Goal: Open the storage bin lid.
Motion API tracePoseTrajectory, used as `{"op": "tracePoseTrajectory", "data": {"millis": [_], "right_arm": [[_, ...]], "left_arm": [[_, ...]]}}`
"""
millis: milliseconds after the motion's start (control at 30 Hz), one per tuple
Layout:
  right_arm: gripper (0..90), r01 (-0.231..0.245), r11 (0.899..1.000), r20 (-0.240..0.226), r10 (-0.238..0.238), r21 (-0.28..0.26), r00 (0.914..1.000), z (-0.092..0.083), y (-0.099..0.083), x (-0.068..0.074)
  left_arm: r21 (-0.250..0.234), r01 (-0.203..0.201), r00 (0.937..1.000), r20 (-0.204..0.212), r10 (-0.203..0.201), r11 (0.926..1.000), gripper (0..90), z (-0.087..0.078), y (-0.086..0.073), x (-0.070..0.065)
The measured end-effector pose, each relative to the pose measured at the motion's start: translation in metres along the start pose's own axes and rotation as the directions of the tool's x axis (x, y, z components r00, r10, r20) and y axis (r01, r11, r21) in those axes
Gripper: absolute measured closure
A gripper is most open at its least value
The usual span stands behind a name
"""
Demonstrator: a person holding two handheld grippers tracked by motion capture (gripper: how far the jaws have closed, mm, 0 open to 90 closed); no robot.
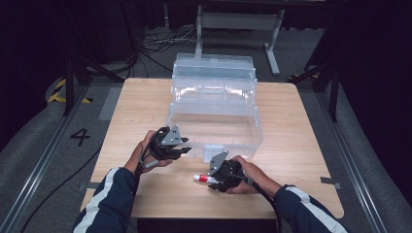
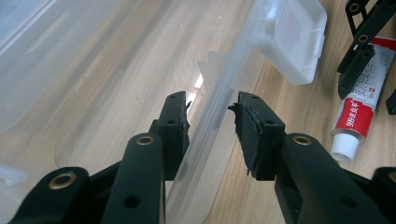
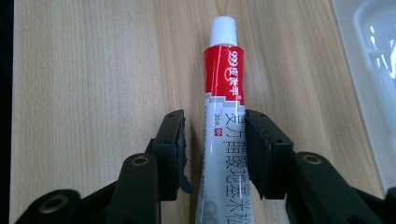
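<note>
My right hand-held gripper (image 3: 212,144) straddles the smooth red-and-white tube (image 3: 223,93), jaws not quite pinching. Left hand-held gripper (image 2: 212,126) sits spread around the clear plastic box wall (image 2: 219,107) on the woodgrain tabletop (image 3: 93,70)

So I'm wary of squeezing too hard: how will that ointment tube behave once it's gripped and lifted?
The ointment tube looks soft-walled and would probably dent between the right hand-held gripper pads. Small, so likely light. Its glossy skin may slip.

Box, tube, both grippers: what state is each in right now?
Clear plastic box: open, tiers spread, bottom bin looks empty.
Box latch: unfastened, hanging free.
Tube: lying flat on the table, white cap on.
Left gripper: jaws straddle the box's front wall, gap visible on one side.
Right gripper: jaws around the tube, gap at one side.
</note>
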State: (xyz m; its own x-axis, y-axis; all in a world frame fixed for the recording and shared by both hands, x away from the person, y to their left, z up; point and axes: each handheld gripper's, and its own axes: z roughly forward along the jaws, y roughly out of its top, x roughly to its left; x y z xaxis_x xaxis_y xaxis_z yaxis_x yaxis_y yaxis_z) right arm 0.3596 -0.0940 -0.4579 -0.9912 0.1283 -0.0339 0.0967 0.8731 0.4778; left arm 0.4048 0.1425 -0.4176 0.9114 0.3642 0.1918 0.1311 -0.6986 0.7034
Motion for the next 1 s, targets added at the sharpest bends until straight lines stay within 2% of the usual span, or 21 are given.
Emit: {"op": "tracePoseTrajectory", "data": {"millis": [67,167,400,467,767,1000], "right_arm": [[60.6,-0.004,1.000,-0.002,0.004,0.003,1.0000,0.000,0.000,0.000],[64.1,-0.014,1.000,-0.031,0.015,0.020,0.9994,0.000,0.001,-0.001],[69.7,0.006,0.997,-0.046,-0.002,0.081,0.9990,-0.003,0.005,0.001],[70.0,0.028,0.992,-0.063,-0.020,0.120,0.9978,-0.005,0.005,0.003],[70.5,0.054,0.980,-0.075,-0.040,0.189,0.9964,-0.011,-0.001,0.004],[70.7,0.058,0.978,-0.079,-0.043,0.201,0.9960,-0.014,-0.004,0.004]], "left_arm": [[0.000,0.003,1.0000,0.001,-0.003,1.0000,64.7,0.000,0.000,0.000],[0.003,0.002,1.0000,-0.002,-0.002,1.0000,64.4,0.000,0.000,0.000],[0.004,0.002,1.0000,0.003,-0.002,1.0000,63.7,0.002,0.000,0.001],[0.008,0.001,1.0000,0.003,-0.001,1.0000,63.5,0.002,0.000,0.001],[0.004,0.009,0.9999,0.010,-0.009,1.0000,62.2,0.002,-0.001,0.001],[0.003,0.022,0.9996,0.017,-0.022,0.9998,58.7,0.002,-0.001,0.001]]}}
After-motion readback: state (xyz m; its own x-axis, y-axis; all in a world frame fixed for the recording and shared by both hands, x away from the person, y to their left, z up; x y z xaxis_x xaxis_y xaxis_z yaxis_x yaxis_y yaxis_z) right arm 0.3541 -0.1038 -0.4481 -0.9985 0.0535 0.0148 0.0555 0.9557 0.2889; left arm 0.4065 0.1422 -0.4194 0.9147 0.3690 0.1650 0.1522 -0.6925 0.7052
